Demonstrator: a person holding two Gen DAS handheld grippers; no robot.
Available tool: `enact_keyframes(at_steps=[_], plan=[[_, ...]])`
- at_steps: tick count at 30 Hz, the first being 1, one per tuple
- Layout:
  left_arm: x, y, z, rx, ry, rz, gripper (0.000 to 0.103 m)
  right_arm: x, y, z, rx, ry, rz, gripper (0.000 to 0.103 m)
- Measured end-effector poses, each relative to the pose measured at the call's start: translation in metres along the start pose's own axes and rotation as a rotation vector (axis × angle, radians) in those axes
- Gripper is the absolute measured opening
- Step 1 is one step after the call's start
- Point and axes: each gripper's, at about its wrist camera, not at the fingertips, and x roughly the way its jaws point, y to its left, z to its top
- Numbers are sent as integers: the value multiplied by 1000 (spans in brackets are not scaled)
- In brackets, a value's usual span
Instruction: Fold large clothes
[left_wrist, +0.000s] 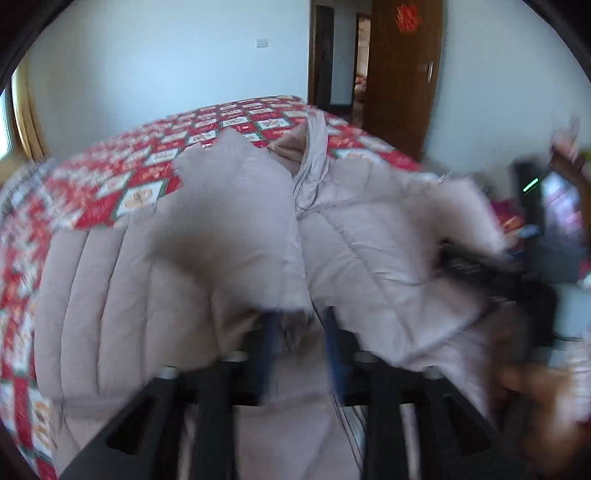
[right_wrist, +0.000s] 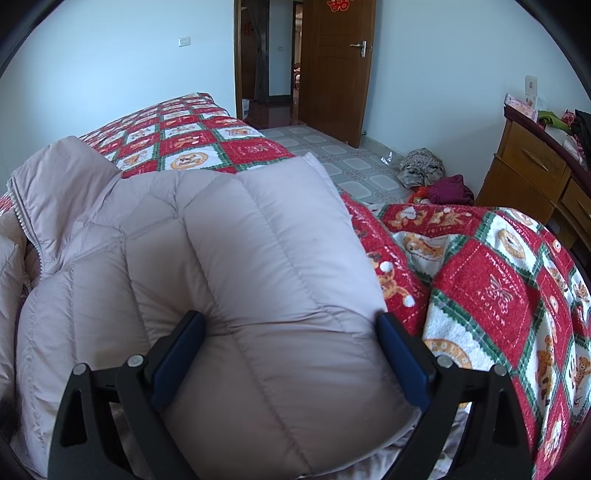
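Quilted pale pink down jacket lies on the red checked bedspread. We see our right gripper spread wide over its sleeve; our left gripper, half spread, holds only blurred fur trim between its pads.

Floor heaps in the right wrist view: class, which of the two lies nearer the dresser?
The maroon heap: it lies close by the dresser, while the grey heap sits further left.
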Motion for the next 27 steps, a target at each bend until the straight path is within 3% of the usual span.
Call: enact_keyframes(at_steps=[1, 2, 3, 5, 8, 9, 11, 12, 14, 17, 20, 23, 25, 26, 27], plan=[[-16, 13, -4, -45, -39, -6, 80, 0, 0, 0, 0, 0, 0, 97], [-32, 28, -10, -98, -99, 24, 96, 0, 0, 0, 0, 0, 1, 97], [-45, 43, -16, -148, -157, 73, 96, 0, 0, 0, 1, -1, 2, 97], [-55, 72, -27, -230, -197, 185, 96, 0, 0, 0, 3, -3, 2, 97], [-37, 110, -42, -311, -129, 400, 96, -8, 1, -1, 7, -31, -13, 97], [-25, 122, -50, -346, -81, 433, 96, -14, 1, -1, 6, -49, -13, 97], [-11, 143, -60, -457, -7, 338, 96, -27, 2, -2, -9, -86, 25, 97], [-12, 145, -61, -480, -28, 327, 96, -37, 5, -2, -29, -108, 49, 96], [-10, 139, -60, -467, -31, 341, 96, -61, 14, -2, -68, -166, 100, 96], [-7, 132, -58, -435, -7, 377, 97, -95, 36, 2, -115, -236, 244, 97], [-11, 132, -58, -439, -8, 371, 98, -98, 65, 13, -143, -177, 352, 100], [-13, 148, -60, -455, -20, 349, 98, -68, 84, 15, -133, -61, 292, 100], [-13, 147, -61, -459, -24, 344, 98, -41, 92, 7, -149, 36, 278, 93], [-13, 146, -60, -458, -25, 342, 99, -30, 95, 1, -157, 79, 313, 71], [-12, 146, -60, -456, -24, 342, 100, -27, 94, -4, -160, 76, 327, 64]])
